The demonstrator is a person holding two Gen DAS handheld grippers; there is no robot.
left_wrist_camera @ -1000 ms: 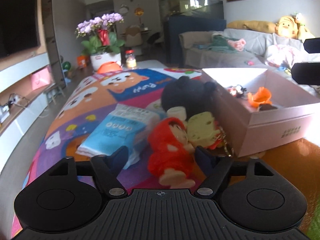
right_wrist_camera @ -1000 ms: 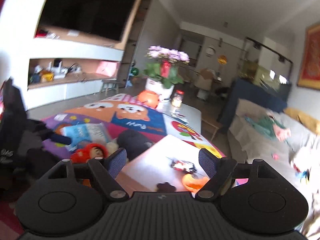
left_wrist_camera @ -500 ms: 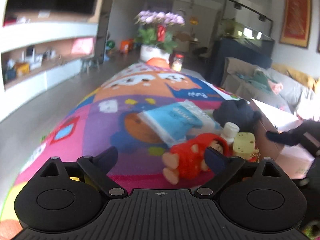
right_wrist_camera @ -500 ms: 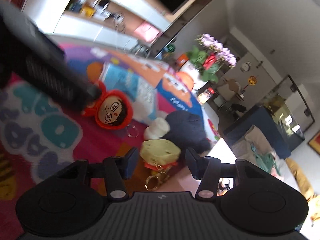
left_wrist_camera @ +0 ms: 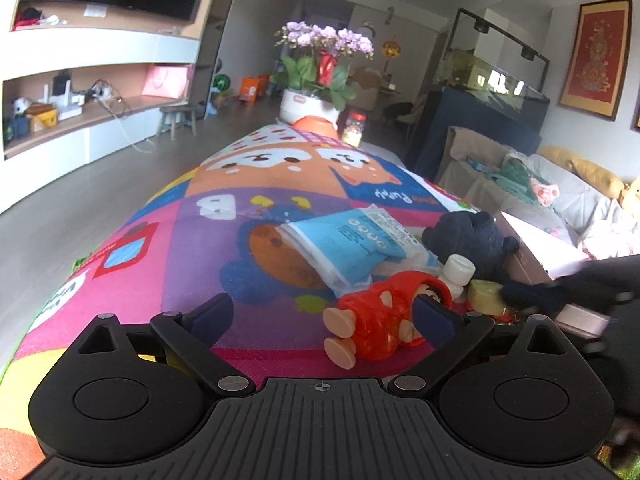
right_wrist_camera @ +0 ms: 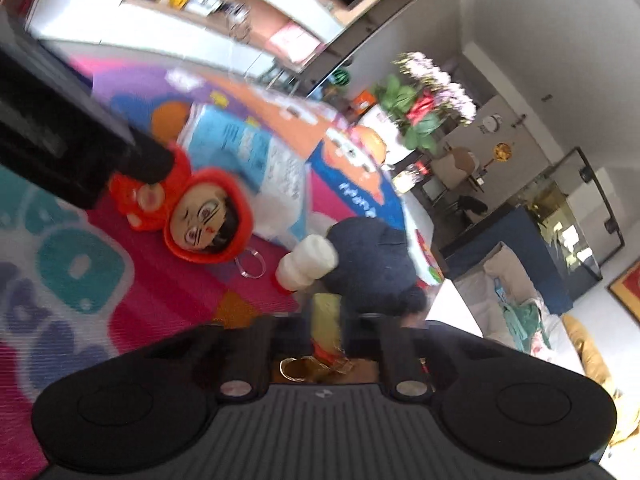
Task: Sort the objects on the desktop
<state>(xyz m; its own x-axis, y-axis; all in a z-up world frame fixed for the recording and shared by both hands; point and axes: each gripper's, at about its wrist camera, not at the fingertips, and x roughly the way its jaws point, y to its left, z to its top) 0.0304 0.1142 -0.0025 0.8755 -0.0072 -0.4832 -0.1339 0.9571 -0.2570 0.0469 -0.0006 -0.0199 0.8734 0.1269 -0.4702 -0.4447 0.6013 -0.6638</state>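
Observation:
A red hooded doll point(left_wrist_camera: 376, 320) lies on the colourful mat point(left_wrist_camera: 160, 260), feet toward me. My left gripper point(left_wrist_camera: 322, 314) stands wide, jaws still opening; the doll lies inside the gap against the right finger point(left_wrist_camera: 430, 314), not pressed. From the right wrist view the doll point(right_wrist_camera: 208, 220) faces up, with the left gripper's finger point(right_wrist_camera: 150, 162) over its body. My right gripper point(right_wrist_camera: 326, 326) is shut on a yellow cheese keychain point(right_wrist_camera: 325, 306), whose gold ring point(right_wrist_camera: 298, 368) hangs below. In the left wrist view that keychain point(left_wrist_camera: 482, 294) sits under the right gripper's dark finger point(left_wrist_camera: 532, 296).
A blue-white tissue pack point(left_wrist_camera: 352, 240), a white bottle cap point(left_wrist_camera: 458, 270) and a dark navy plush point(left_wrist_camera: 468, 236) crowd behind the doll. A pink box point(left_wrist_camera: 532, 256) stands at the right. A potted orchid point(left_wrist_camera: 320, 76) stands at the table's far end.
The right gripper dropped from above the pink box to the table and closed on the cheese keychain. The left gripper's jaws widened, and it rolled and shifted, leaving the doll by its right finger.

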